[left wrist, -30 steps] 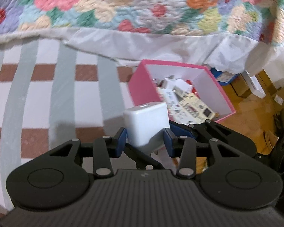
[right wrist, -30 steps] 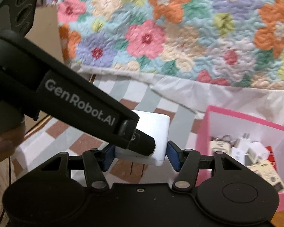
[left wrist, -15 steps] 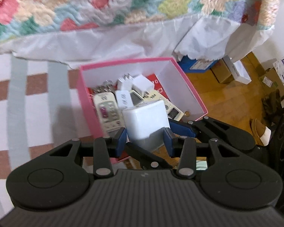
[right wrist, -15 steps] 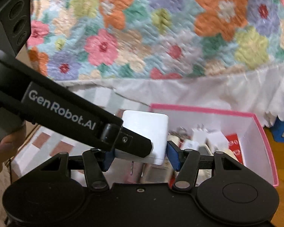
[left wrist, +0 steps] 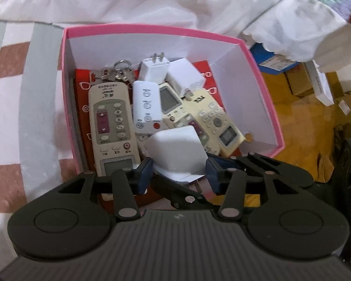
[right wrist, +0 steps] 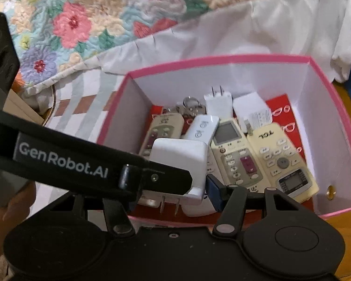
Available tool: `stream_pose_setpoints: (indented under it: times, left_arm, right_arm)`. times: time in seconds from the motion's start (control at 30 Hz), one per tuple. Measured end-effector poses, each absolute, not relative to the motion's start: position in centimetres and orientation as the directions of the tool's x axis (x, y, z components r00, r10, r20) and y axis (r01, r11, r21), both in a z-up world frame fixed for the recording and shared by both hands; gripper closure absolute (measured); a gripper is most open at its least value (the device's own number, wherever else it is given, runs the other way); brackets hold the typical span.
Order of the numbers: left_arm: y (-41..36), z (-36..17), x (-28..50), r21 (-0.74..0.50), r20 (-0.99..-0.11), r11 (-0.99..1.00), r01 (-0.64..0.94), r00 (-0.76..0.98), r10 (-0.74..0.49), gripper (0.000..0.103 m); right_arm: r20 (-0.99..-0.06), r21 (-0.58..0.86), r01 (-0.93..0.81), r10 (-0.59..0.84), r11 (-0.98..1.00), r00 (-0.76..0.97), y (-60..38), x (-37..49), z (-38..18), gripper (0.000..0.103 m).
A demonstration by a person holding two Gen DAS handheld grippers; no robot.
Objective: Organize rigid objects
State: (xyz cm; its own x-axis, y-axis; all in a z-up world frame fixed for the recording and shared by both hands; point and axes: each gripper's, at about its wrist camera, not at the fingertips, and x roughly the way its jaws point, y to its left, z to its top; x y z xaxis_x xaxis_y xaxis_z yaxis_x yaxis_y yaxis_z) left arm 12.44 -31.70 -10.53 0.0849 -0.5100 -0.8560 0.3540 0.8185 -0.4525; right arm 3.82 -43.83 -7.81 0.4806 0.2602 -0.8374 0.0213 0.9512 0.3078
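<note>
Hovering over the pink cardboard box, both grippers flank one white square plug adapter: left gripper just widening, loose; right gripper pinching it.

Both wrist views down into pink box

Black tongs, blue pads, white "GenRobot.AI" lettering.

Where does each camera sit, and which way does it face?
Left wrist: on the left gripper, looking steeply down into the pink box; no hand shows.
Right wrist: on the right gripper, looking down at the box from its near edge; a hand shows at left.
Shared: the white charger between both grippers, box, remotes.
</note>
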Motion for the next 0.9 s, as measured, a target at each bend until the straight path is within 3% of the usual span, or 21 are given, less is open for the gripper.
stream_pose_setpoints:
  times: [0.27, 0.43, 0.57, 0.7, 0.9]
  left_arm:
    - [-30.0, -8.6, 11.4, -0.431, -0.841, 0.804, 0.409, 0.141, -0.522, 0.053]
    - [-27.0, -4.4, 9.6, -0.323, -0.833, 0.817, 0.477, 0.266, -0.484, 0.052]
    - [-24.0, -1.4, 8.3, -0.252, -0.835, 0.843, 0.475, 0.334, -0.438, 0.051]
    - [-21.5, 0.5, 6.4, -0.1, -0.863, 0.887, 0.451, 0.404, -0.303, 0.05]
    - [-17.1, 1.8, 4.5, -0.127, -0.873, 0.915, 0.384, 0.394, -0.287, 0.043]
  right_arm:
    - [-0.827, 0.214, 0.03, 0.165, 0.976, 0.538, -43.2, 2.5, -6.3, 0.032]
    - [-0.777, 0.137, -0.015, 0.117, 0.99, 0.618, -41.4, -0.3, -3.0, 0.032]
    - [-0.732, 0.287, 0.021, 0.205, 0.958, 0.65, -41.1, -2.2, -0.3, 0.032]
    - [-0.706, 0.293, 0.052, 0.179, 0.955, 0.686, -39.4, -3.4, 2.0, 0.032]
    - [-0.702, 0.281, 0.024, 0.188, 0.959, 0.687, -36.6, -4.4, 4.6, 0.032]
